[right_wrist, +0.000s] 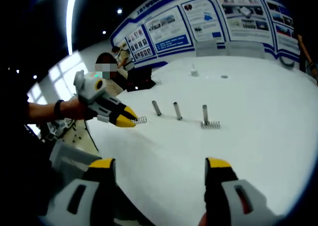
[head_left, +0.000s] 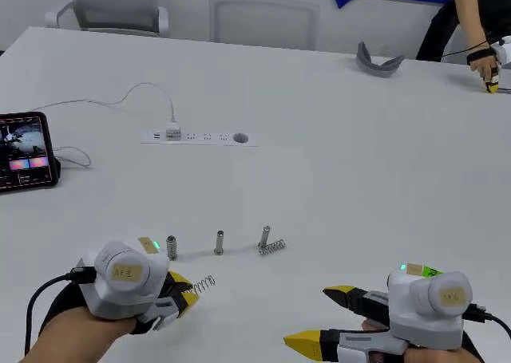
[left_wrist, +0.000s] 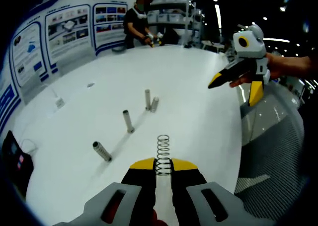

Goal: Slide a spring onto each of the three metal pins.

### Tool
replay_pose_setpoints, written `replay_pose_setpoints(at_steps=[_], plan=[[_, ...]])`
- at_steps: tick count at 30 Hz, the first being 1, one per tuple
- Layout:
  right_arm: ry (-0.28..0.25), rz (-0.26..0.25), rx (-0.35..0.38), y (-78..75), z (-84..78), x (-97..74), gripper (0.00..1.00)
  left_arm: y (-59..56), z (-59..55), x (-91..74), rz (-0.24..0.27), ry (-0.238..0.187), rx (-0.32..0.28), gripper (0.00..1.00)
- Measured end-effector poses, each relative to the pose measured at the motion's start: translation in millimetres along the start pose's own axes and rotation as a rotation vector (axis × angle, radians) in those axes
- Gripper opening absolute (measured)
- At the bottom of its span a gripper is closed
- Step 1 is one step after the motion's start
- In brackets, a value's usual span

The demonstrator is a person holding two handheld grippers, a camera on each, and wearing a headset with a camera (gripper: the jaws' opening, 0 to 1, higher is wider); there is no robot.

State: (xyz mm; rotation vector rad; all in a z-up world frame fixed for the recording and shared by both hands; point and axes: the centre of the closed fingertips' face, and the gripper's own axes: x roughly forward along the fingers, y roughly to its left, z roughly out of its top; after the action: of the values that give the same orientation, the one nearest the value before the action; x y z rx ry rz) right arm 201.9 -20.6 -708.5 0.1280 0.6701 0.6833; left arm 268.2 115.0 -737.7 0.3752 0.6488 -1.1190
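Note:
Three metal pins stand in a row on the white table. The left pin looks ribbed, as if a spring sits on it. The middle pin is bare. Against the foot of the right pin lies a loose spring. My left gripper is shut on another spring, which sticks out forward just short of the pins. My right gripper hovers open and empty at the near right.
A white power strip with a plugged-in cable lies beyond the pins. A tablet sits at the left edge, a grey curved object at the far right. A person works at the far corner. Chairs stand behind the table.

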Motion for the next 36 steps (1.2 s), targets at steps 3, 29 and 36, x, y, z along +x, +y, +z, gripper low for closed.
replay_pose_setpoints(at_steps=[3,29,36], plan=[[0.003,0.004,-0.005,2.8,1.7,3.7,0.75,1.5,1.5,-4.4,-0.006,-0.019,-0.007,0.1],[-0.039,0.128,0.032,30.8,25.8,35.3,0.68,-16.5,19.6,-37.9,-0.013,-0.075,0.044,0.1],[-0.067,0.192,0.063,44.4,38.1,42.6,0.62,-24.7,28.8,-39.6,-0.031,-0.086,0.063,0.1]])
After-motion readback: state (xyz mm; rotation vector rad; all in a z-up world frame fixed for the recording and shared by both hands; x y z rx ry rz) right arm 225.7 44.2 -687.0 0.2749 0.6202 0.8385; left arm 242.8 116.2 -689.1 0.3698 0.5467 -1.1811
